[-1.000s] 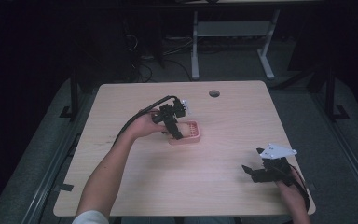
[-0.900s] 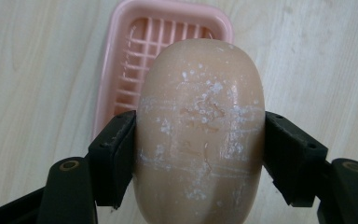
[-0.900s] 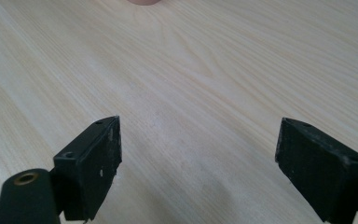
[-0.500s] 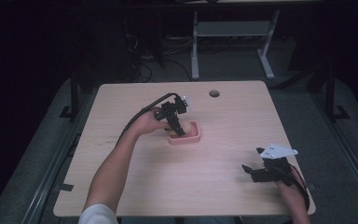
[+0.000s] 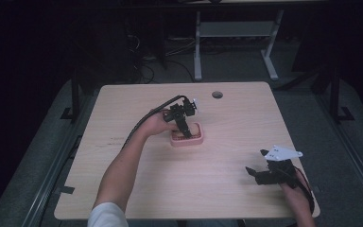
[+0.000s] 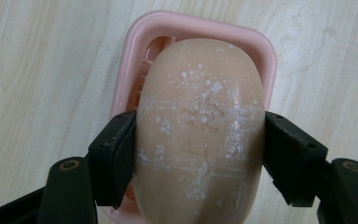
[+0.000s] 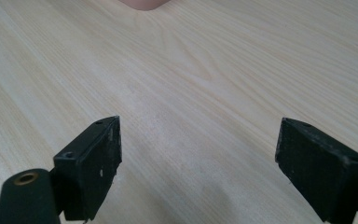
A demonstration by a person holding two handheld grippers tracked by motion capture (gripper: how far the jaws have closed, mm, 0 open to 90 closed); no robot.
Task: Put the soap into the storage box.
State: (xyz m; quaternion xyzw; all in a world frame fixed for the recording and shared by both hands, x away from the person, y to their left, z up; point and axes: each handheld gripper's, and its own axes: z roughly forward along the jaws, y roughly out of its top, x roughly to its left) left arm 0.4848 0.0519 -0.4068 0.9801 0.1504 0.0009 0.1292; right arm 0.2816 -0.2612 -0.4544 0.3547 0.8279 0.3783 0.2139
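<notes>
Two grippers were in play, and the left gripper (image 6: pixel 199 158) had the action: its fingers (image 6: pixel 114 156) were clamped on either flank of the peach soap bar (image 6: pixel 200 135), pads pressed flat against its sides. Directly beneath and beyond those fingers sat the pink soap dish (image 6: pixel 256 51), its rim peeking out past the bar on the pale worktop (image 6: pixel 37 70). Whether the bar rested in the dish or hung just over it, I could not tell. By my reading, this was the seating or lifting of the soap at the dish; the next move would call for a steady vertical line and no twist, since a slick bar can squirm. The right gripper (image 5: pixel 269 171) sat well apart, fingers (image 7: pixel 91 165) spread wide over bare wood, gripping nothing.
</notes>
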